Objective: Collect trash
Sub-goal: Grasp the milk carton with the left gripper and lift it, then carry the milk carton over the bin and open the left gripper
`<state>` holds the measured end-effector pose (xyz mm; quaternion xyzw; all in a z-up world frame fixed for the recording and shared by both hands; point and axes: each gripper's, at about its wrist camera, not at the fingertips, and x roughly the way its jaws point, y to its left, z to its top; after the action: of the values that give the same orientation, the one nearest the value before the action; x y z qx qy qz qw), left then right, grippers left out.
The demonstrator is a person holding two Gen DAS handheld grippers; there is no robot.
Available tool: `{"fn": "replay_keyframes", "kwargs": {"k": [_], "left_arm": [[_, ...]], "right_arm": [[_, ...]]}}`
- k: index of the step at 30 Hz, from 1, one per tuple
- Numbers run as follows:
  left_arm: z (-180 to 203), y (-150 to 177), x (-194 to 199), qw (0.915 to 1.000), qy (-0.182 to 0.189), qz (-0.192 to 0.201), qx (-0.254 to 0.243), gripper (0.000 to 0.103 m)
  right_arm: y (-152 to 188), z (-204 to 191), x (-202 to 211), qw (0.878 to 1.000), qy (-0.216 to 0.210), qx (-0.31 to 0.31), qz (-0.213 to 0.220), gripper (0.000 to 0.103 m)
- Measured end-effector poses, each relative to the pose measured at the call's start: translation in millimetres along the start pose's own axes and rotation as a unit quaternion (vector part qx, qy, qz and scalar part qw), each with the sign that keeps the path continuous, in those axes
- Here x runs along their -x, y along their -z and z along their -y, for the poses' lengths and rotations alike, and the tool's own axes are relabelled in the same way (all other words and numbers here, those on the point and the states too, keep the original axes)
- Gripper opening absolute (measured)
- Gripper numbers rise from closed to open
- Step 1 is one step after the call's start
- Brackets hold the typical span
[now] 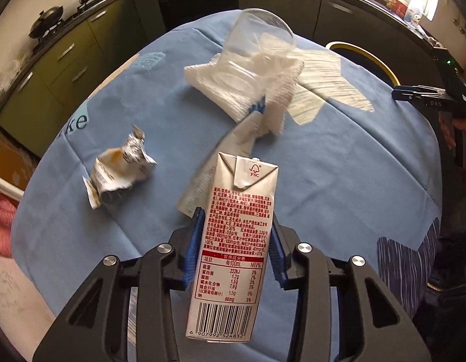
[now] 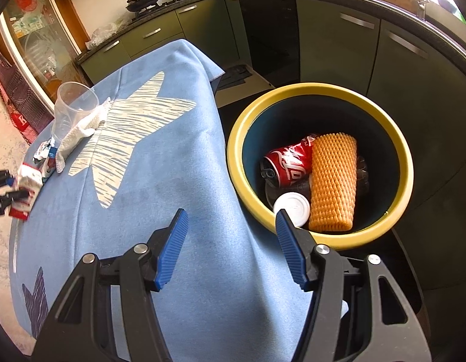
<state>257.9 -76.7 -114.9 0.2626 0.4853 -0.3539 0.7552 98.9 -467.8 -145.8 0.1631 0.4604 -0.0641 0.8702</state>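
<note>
Blue cloth [image 1: 148,111] with pale star shapes covers my round table, and green kitchen cabinets [image 1: 67,57] curve behind it. My left tongs [image 1: 236,241] have their blue pads pressed on both narrow sides of a small drink carton [image 1: 233,241], which stands nearly upright between them at the near edge. Just left of it lies a crumpled wrapper [image 1: 118,175]. Farther off, a clear plastic cup [image 1: 251,48] leans on a white paper towel [image 1: 233,90], with a flat torn packet [image 1: 209,169] reaching from the towel toward the carton. My right tongs [image 2: 231,247] hang about half open with nothing between the pads, over the right edge of the table. Beside them stands the yellow-rimmed bin [image 2: 320,90], holding a crushed red can [image 2: 287,163], an orange foam net [image 2: 332,181] and a white lid [image 2: 293,205].
</note>
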Motion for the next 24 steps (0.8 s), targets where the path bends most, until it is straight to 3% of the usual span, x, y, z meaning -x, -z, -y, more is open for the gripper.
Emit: {"fn": "replay_keyframes", "kwargs": {"k": [7,10,17,24], "left_arm": [[31,18,6,0.9972,-0.022,0.003,0.072,0.037],[55,25,12,0.9968,-0.029,0.018,0.073,0.037],[120,3,23,0.9984,-0.013,0.051,0.021,0.037],[175,-56,9,0.9959,0.006,0.08,-0.041,0.037]], "right_arm": [[2,1,15,1.0,-0.016,-0.001,0.015,0.057],[2,3,22,1.0,-0.019,-0.003,0.023,0.057],[3,9,36,0.999,-0.023,-0.005,0.04,0.057],[8,34,60,0.998,-0.006,-0.017,0.06,0.057]]}}
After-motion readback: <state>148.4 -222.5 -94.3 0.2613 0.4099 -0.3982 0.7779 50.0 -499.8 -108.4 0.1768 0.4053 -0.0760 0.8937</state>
